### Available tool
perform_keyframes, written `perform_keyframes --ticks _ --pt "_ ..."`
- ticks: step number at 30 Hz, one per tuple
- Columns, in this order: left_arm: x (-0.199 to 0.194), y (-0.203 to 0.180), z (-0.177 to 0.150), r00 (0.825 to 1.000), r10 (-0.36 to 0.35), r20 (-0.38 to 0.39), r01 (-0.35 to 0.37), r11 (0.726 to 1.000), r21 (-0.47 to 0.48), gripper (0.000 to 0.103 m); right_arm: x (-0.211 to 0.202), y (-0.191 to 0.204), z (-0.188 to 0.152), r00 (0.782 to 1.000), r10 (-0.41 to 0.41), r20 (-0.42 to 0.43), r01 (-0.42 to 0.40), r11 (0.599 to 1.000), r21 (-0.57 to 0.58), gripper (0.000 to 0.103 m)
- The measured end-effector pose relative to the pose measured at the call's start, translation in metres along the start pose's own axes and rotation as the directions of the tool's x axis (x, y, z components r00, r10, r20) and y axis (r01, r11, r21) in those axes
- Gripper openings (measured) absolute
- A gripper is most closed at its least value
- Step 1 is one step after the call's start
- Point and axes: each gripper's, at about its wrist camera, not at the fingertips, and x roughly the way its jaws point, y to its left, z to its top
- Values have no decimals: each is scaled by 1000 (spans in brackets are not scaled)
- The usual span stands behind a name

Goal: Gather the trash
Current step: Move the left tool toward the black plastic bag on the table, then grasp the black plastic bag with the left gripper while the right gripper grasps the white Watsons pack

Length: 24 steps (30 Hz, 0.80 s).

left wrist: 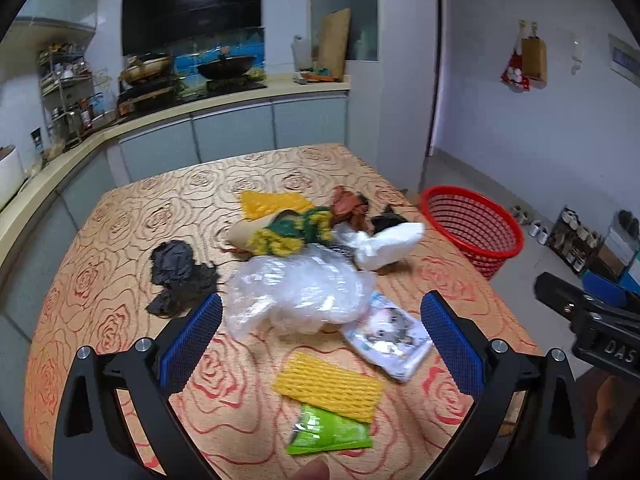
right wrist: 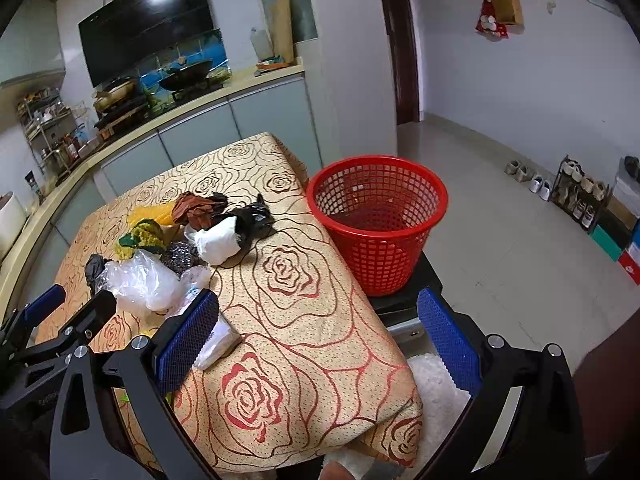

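Note:
Trash lies on a rose-patterned table [left wrist: 120, 248]: a clear plastic bag [left wrist: 296, 292], a black bag [left wrist: 176, 276], a white wad [left wrist: 388, 246], a yellow-green scrubber [left wrist: 292, 232], a yellow foam net [left wrist: 328, 388], a green packet [left wrist: 328, 432] and a cat-print packet [left wrist: 390, 334]. My left gripper [left wrist: 320, 344] is open and empty, just above the near trash. My right gripper [right wrist: 320, 340] is open and empty over the table's right corner. A red mesh basket [right wrist: 378, 216] stands empty beside the table, also in the left wrist view [left wrist: 472, 228].
A kitchen counter [left wrist: 168, 112] with woks and a spice rack runs behind and to the left of the table. The basket sits on a dark stool [right wrist: 400, 300]. Shoes and a rack [right wrist: 576, 196] line the far right wall. Tiled floor lies to the right.

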Motion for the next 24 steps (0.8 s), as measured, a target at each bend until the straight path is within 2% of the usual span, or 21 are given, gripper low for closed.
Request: perform_keyframes --ticks 6,9,15,19,24 --pt "14 48 -4 995 94 -35 -97 991 -93 96 8 19 2 1000 23 -1 -23 998 -59 97" --pt "23 75 -6 986 158 -57 -164 980 -115 96 16 27 4 999 43 -17 -44 996 -77 97" --pt "40 140 -10 957 270 -110 -287 938 -196 96 29 39 8 997 64 -42 -68 992 -106 97" --pt "56 162 -9 953 267 -144 -293 933 -210 96 40 44 11 995 75 -65 -82 990 -113 97" --pt "73 162 3 968 204 -149 -232 952 -201 96 47 46 17 995 74 -71 -82 990 -115 97"
